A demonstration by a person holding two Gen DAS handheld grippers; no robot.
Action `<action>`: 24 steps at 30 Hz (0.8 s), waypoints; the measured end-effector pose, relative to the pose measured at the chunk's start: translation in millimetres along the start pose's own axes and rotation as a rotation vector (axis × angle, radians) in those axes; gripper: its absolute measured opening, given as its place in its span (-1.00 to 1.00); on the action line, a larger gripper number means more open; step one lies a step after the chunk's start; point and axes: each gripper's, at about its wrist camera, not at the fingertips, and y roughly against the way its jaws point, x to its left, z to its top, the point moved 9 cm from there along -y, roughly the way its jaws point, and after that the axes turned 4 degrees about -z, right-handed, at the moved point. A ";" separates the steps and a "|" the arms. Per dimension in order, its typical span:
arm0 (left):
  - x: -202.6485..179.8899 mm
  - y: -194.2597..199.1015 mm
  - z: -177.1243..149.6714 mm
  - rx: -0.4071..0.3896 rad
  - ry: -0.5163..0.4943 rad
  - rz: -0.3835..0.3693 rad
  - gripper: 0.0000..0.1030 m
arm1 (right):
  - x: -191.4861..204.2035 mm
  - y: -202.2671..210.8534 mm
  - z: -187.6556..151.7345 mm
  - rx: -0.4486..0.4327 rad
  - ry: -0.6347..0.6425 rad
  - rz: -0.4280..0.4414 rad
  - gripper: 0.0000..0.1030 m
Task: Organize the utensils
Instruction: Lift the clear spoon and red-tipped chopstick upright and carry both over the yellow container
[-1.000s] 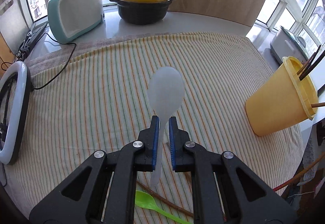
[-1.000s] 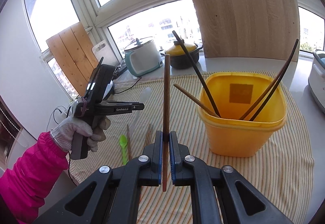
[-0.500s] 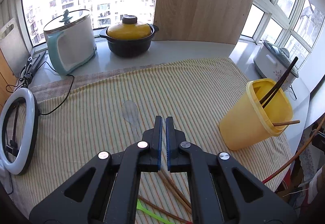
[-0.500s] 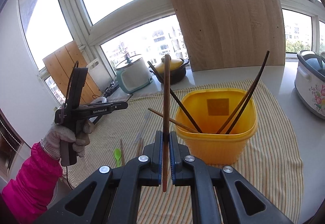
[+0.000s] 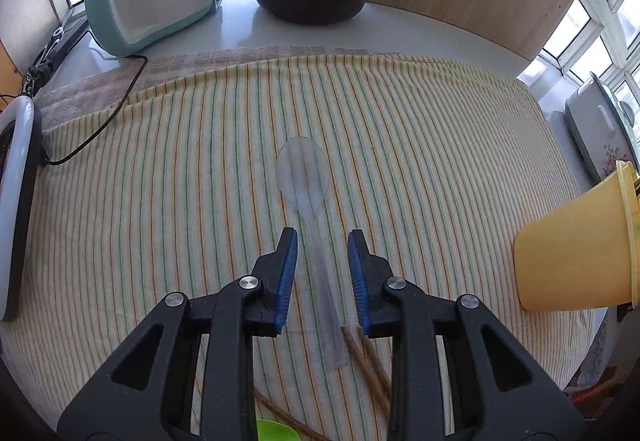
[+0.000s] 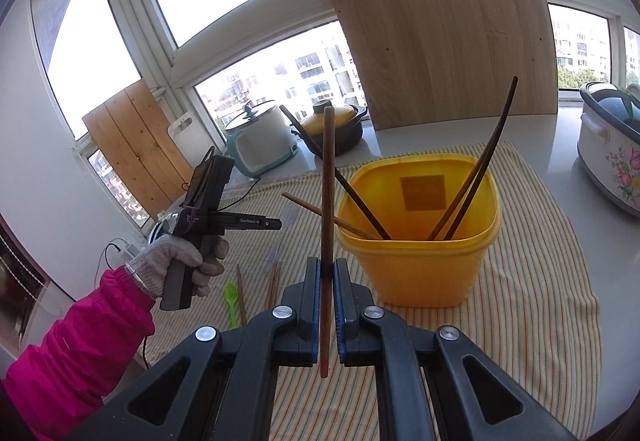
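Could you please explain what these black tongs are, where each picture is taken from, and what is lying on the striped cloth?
There is no robot here: a person holds a pair of hand-operated tongs in each hand, each with a camera looking along its fingers.

The left view looks down at the striped tablecloth. The left tongs are opening, with the clear plastic spoon lying on the cloth between them, not pressed.

In the right view, the right tongs are shut on a brown wooden chopstick, upright, beside the yellow plastic tub holding other chopsticks. A small green spoon and loose chopsticks lie on the cloth.
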 end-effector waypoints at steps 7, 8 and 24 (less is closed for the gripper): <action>9.8 -23.0 1.7 0.026 0.015 0.035 -0.64 | -4.5 1.9 -1.4 0.001 -0.007 -0.005 -0.93; 9.0 -23.7 2.5 0.026 0.011 0.034 -0.77 | -6.0 1.8 -2.1 0.002 -0.010 -0.006 -0.93; -37.8 58.0 14.6 -0.168 -0.035 -0.120 -0.95 | -26.4 13.5 17.7 -0.058 -0.061 -0.026 -0.93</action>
